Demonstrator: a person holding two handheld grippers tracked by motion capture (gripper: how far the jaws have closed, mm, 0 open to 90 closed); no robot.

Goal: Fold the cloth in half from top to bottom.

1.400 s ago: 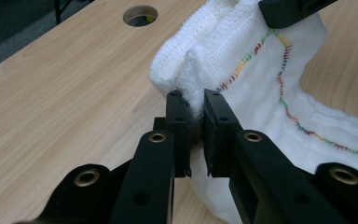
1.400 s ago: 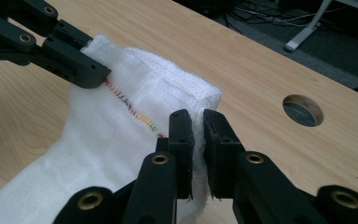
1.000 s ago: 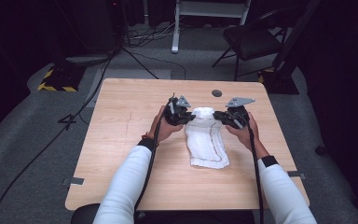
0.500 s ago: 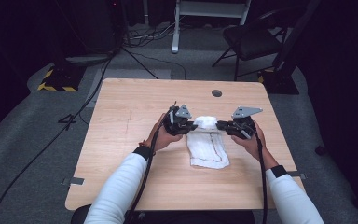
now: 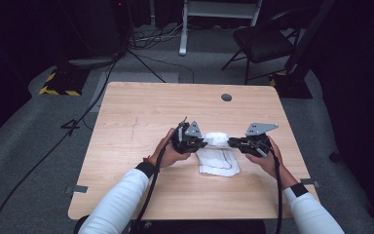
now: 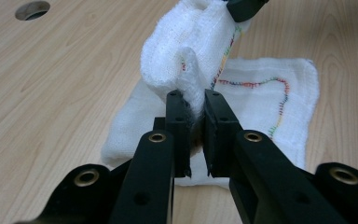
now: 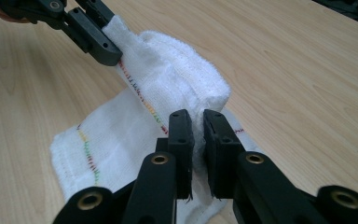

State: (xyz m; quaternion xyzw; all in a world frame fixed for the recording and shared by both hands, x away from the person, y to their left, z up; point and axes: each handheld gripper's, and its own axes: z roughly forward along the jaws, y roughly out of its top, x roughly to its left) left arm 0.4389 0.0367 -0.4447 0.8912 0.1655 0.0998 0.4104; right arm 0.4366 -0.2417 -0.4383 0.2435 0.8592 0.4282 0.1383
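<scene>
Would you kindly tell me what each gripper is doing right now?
Left gripper: shut on the white cloth.
Right gripper: shut on the same cloth.

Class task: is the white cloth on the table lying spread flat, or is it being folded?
Being folded. The left gripper and right gripper each pinch the white cloth's far edge, lifted over the part flat on the table.

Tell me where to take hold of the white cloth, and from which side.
Grip the white cloth by its far corners, one claw coming in from each side. That edge is raised off the table and bunched, so jaws can close around it.
</scene>
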